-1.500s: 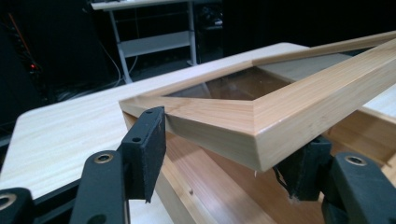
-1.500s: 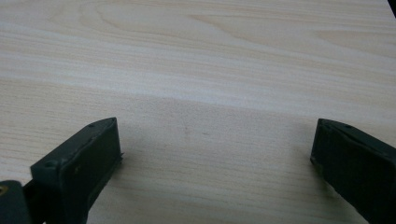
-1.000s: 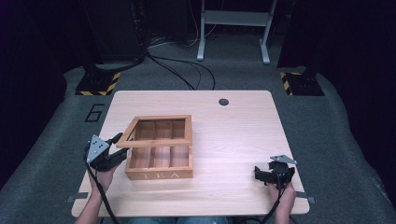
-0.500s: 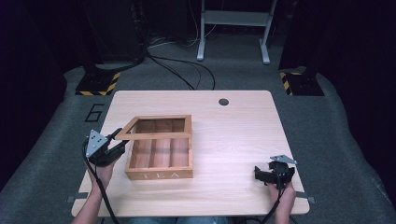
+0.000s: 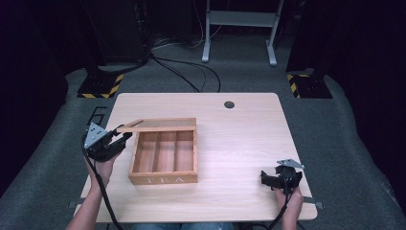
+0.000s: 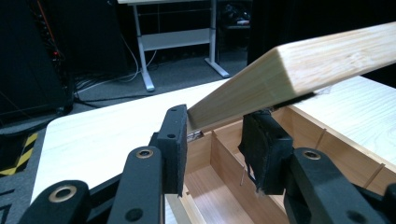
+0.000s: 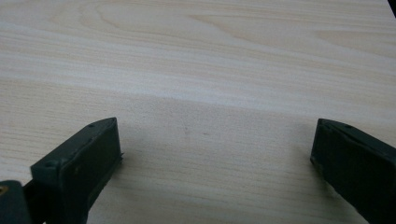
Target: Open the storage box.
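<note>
Your left gripper (image 5: 119, 139) sits at the table's left side, raised off the surface and pointing right; its jaws have just been closing and now clamp the near corner of the lid (image 6: 299, 70), pads (image 6: 173, 140) pressed on either side. Your left forearm comes up from the bottom edge. Your right gripper (image 5: 264, 178) rests low near the table's front right, jaws spread wide apart with nothing between them.
</note>
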`<state>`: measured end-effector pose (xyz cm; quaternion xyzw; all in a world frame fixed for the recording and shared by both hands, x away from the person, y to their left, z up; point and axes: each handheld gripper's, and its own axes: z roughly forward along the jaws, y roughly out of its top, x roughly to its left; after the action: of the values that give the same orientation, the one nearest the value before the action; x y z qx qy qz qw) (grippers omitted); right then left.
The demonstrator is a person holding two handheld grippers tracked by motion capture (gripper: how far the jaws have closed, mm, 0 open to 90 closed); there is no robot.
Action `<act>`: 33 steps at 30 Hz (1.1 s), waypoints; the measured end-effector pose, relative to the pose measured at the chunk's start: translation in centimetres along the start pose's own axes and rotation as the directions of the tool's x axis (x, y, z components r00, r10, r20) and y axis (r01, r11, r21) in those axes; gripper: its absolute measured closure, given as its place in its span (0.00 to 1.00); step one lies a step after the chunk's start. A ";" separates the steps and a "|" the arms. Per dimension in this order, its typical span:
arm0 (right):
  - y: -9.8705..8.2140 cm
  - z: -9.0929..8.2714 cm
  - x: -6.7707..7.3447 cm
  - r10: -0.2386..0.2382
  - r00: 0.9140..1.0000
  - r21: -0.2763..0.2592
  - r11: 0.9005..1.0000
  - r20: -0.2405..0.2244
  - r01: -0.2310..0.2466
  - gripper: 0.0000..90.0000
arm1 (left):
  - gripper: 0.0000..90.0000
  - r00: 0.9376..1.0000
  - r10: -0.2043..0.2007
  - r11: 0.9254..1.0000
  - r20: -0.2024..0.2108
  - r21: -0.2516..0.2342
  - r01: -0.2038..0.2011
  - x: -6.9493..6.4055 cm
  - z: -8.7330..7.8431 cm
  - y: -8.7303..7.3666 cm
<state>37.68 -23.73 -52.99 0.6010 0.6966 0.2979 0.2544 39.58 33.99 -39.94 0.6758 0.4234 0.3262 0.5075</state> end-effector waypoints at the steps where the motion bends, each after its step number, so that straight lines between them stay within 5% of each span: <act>1: 0.0 0.0 0.0 0.000 1.000 0.000 1.000 0.000 0.000 0.01 | 0.68 1.000 0.000 1.000 0.000 0.000 0.000 0.0 0.0 0.0; 33: 0.0 0.0 0.0 0.000 1.000 0.000 1.000 0.000 0.000 0.01 | 0.69 0.999 0.005 0.997 0.042 0.073 -0.008 2.0 1.7 4.0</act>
<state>37.68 -23.73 -52.99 0.6009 0.6967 0.2979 0.2545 42.88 34.60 -36.53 0.7019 0.4224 0.2979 0.4900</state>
